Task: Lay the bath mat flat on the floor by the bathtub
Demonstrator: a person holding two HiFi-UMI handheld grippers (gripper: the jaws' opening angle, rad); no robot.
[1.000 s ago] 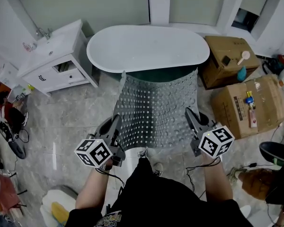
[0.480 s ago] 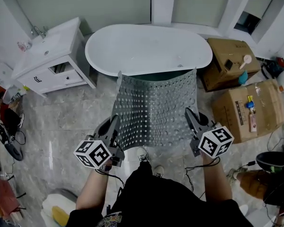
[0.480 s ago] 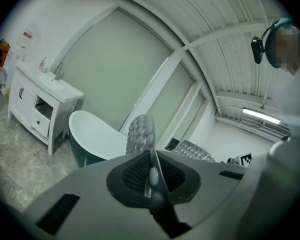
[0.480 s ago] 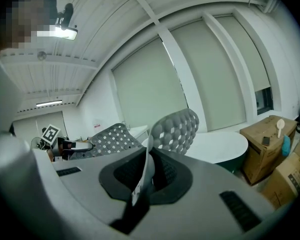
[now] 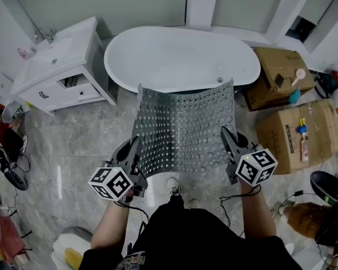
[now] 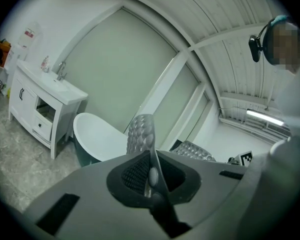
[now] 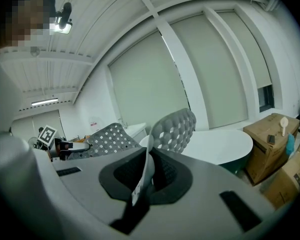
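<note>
Bath mat [image 5: 183, 131]: grey, perforated and studded, it was held up in the air as a spread sheet in front of the person, off the floor [image 5: 73, 145]. Its near edge was at the two grippers and its far edge lay toward the bathtub [image 5: 180, 58].
Left gripper [image 5: 136, 144]: its jaws were closed on the mat's near left corner. In the left gripper view a strip of the studded sheet stood up from between the pressed jaws.
Right gripper [image 5: 226, 135]: it was clamped on the near right corner. In the right gripper view the mat's edge ran down into the closed jaws and the sheet curled above them.
Far edge: it appeared to overlap the bathtub's near rim in the head view, though whether it touched could not be told from above.
Bathtub: white, oval and empty, it sat straight ahead of the mat.
Floor: grey marbled tile showed on both sides of the mat.
Vanity cabinet [image 5: 62, 66]: white, it stood to the left of the bathtub.
Cardboard boxes [image 5: 290, 131]: they were stacked to the right of the bathtub.
Shoe [image 5: 173, 185]: it showed just below the mat's near edge, between the grippers.
</note>
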